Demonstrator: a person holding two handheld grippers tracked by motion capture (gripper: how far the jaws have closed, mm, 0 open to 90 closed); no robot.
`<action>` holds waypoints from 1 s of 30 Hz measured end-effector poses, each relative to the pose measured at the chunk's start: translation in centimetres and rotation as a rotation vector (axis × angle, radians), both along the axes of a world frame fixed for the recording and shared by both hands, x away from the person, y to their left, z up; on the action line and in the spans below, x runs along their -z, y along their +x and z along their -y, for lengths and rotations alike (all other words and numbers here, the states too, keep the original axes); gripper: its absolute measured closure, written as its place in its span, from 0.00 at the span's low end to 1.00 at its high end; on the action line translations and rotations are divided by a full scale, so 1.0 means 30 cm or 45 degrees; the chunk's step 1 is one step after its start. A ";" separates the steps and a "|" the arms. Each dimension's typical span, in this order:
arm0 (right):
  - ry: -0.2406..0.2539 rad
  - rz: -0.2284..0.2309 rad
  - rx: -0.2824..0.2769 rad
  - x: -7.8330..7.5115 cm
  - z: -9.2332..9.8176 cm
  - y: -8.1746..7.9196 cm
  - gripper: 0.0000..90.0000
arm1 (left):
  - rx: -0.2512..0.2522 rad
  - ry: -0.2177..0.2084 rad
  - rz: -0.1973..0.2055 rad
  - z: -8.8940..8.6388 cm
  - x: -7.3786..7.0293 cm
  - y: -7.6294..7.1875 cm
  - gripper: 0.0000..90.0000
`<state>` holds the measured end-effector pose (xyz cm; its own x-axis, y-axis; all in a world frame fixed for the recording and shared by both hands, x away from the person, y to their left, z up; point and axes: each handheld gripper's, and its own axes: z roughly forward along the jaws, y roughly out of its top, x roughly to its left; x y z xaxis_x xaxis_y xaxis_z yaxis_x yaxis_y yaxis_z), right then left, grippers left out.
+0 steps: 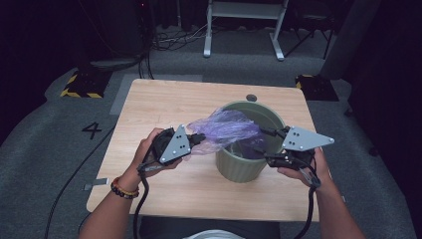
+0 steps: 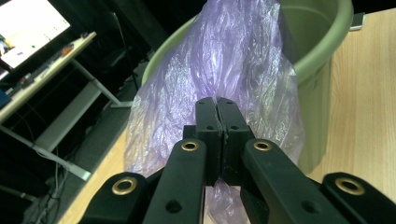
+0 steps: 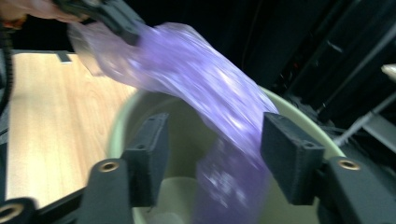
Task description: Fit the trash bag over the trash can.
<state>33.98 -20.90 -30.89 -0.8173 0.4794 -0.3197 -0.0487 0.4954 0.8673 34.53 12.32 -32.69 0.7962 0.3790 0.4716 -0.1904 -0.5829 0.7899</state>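
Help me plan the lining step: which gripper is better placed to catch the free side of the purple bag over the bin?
Right. The right gripper is open at the green bin's rim with the purple bag between its jaws. The left gripper is already shut on the bag.

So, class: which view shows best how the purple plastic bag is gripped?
The left gripper view: the left gripper is shut on the purple plastic bag, sharp and close. The high view shows it small; the right gripper view shows it blurred.

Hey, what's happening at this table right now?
A person is working a purple plastic bag at a green bin on the wooden table. The left hand-held gripper is clamped on one end of the bag, outside the rim. The right hand-held gripper is open over the bin's mouth, with the bag trailing down between its jaws.
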 end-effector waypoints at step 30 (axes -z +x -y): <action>-0.157 0.022 -0.049 0.005 -0.115 0.002 0.99 | 0.047 -0.108 -0.019 0.101 -0.068 0.014 0.34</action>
<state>34.06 -17.44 -31.04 -0.8281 0.4037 -0.3889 -0.0845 0.5960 0.7985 34.94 9.30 -30.65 0.8171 0.3875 0.4269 -0.1980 -0.5068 0.8390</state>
